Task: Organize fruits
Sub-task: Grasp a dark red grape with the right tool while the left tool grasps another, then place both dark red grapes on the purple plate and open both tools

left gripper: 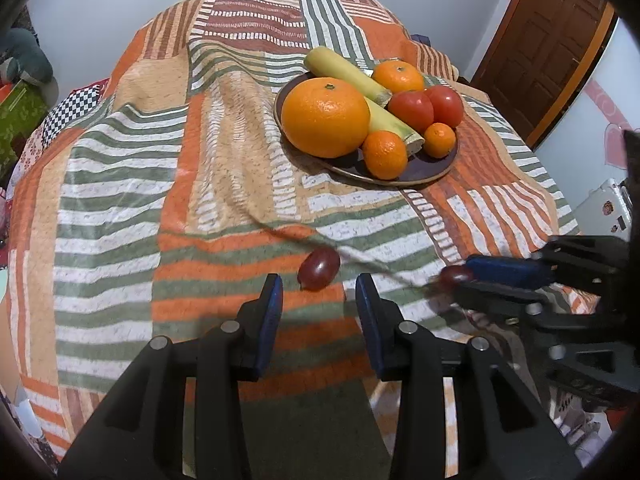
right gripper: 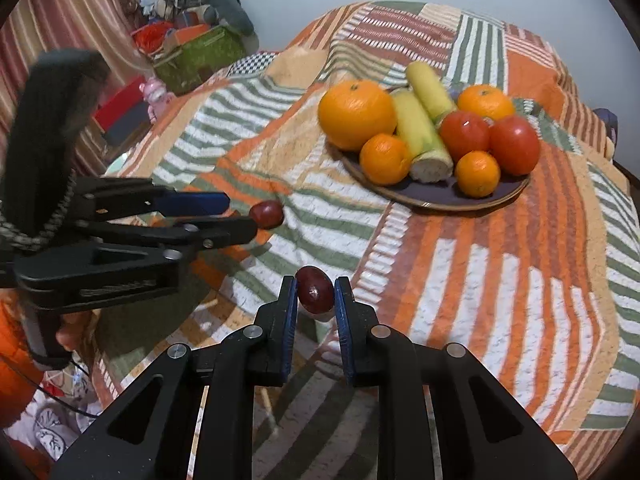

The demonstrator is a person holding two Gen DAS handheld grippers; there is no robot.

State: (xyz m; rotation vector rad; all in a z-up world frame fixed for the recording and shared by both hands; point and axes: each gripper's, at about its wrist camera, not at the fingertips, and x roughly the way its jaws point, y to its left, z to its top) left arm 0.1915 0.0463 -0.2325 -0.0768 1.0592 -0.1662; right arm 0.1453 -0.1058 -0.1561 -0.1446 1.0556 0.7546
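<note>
Two dark red grapes lie low on the striped quilt. One grape [right gripper: 316, 290] sits between the blue pads of my right gripper [right gripper: 316, 284], which is shut on it; the left wrist view shows that grape [left gripper: 452, 276] at the tip of the right gripper [left gripper: 462, 276]. The other grape [left gripper: 319, 269] rests on the cloth just ahead of my left gripper [left gripper: 319, 286], whose jaws stand apart without touching it; the right wrist view shows this grape [right gripper: 267, 213] off the tips of the left gripper [right gripper: 242, 214]. Further back, a dark plate [left gripper: 432, 176] [right gripper: 440, 200] holds oranges, tomatoes and two yellow pieces.
The quilt [left gripper: 120, 200] is wrinkled and slopes away at its edges. A green box [right gripper: 200, 56] and clutter stand beyond its left side. A brown door [left gripper: 552, 40] and a white case [left gripper: 600, 208] are on the right.
</note>
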